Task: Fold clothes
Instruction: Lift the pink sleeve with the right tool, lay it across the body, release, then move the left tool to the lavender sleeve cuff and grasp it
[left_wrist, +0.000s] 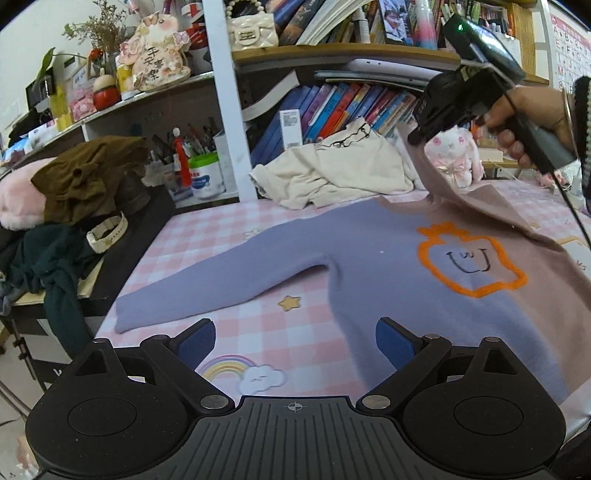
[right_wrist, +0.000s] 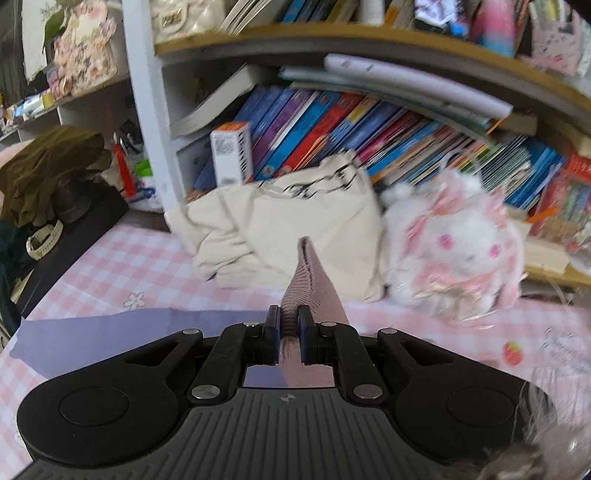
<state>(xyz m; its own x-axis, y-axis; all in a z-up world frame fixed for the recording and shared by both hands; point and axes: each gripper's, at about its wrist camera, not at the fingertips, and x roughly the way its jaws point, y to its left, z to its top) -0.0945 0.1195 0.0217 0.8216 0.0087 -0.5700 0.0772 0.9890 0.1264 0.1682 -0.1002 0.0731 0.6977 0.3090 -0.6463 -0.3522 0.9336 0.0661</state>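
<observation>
The right tongs (right_wrist: 288, 325) are clenching the sweater's (left_wrist: 369, 251) mauve sleeve cuff (right_wrist: 308, 273), probably folding it inward; the left tongs (left_wrist: 295, 341) are hovering released and should pin the body.

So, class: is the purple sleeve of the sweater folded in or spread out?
Spread out: the purple sleeve lies flat and straight on the checked cover, away from the sweater.

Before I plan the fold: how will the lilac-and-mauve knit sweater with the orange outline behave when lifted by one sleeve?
Likely floppy: the lilac-and-mauve knit sweater drapes in a slack sheet from the right gripper, shut on its mauve sleeve. Probably light, since one pinch lifts it. The body may drag across the pink checked cloth.
</observation>
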